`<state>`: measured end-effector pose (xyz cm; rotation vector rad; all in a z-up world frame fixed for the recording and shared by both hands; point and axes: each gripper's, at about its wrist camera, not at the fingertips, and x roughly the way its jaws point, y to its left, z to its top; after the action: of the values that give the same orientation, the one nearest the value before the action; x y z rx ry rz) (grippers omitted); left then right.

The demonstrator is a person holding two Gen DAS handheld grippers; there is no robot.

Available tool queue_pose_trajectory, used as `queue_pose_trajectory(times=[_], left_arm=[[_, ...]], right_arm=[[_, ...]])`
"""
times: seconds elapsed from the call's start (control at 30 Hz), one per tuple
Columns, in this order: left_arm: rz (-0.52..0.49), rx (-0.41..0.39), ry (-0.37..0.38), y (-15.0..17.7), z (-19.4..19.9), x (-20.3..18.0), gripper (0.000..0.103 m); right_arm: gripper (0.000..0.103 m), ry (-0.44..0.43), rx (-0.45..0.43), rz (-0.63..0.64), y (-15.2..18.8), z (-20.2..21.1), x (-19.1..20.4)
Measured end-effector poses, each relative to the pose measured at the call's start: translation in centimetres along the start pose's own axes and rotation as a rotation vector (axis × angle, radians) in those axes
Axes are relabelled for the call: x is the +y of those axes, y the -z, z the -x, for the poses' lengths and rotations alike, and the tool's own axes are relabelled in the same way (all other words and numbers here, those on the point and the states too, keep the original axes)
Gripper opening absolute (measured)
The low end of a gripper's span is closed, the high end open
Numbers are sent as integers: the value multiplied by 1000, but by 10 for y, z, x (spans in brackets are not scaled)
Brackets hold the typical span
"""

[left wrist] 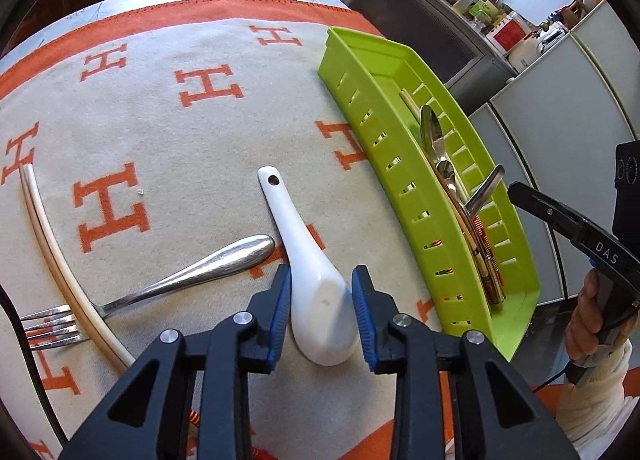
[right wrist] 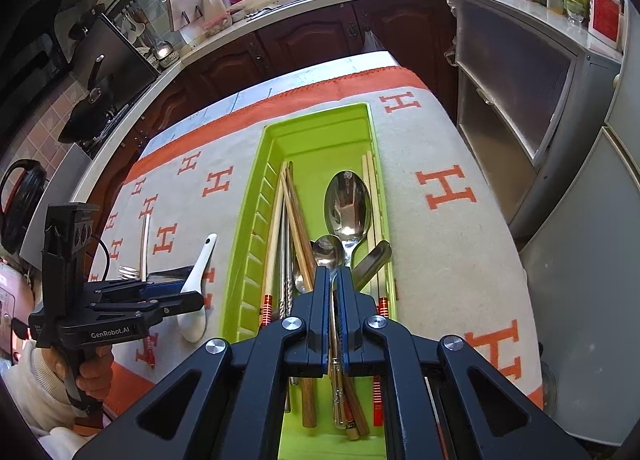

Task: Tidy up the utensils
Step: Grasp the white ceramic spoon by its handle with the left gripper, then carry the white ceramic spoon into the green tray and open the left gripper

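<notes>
A white ceramic soup spoon lies upside down on the cloth, bowl end towards me. My left gripper is open, its blue pads on either side of the spoon's bowl. It also shows in the right wrist view over the same spoon. A green utensil tray holds chopsticks, a large metal spoon and a small spoon. My right gripper is above the tray, shut on the small spoon's handle.
A metal fork and a pale chopstick pair lie on the cloth left of the white spoon. A red-banded chopstick lies by the near edge. Cabinets and a counter with jars stand beyond the table.
</notes>
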<state>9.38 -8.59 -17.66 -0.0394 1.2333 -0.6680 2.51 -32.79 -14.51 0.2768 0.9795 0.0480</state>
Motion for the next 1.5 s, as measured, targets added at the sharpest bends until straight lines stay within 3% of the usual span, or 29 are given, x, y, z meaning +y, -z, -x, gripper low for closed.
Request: queue_pose_trajectory(times=[0.37,0.53,0.7,0.97,1.03,1.27,1.5], left_arm=[[-11,-21,-26,4,5,-2,26],[-58,-18,-104,5,8,-16,23],[-68,-13,-132,3,10,-23,21],[-79,-6,-130,1,13,-33,12],[-76,26,-134,3,6,-32,5],[-85,22,-151,10,5,-36,5],[6,-1,-90,5,29,-35,4]], right_arm=[[4,-15,7,11,6,-3,5],[4,-14,5,15,6,-2,6],[4,-18,5,14,8,-2,5],[4,-29,3,-2,11,0,2],[4,-31,4,-7,11,0,1],[4,-34,4,-18,15,1,-2],[4,-52,-19,-42,16,10,-4]])
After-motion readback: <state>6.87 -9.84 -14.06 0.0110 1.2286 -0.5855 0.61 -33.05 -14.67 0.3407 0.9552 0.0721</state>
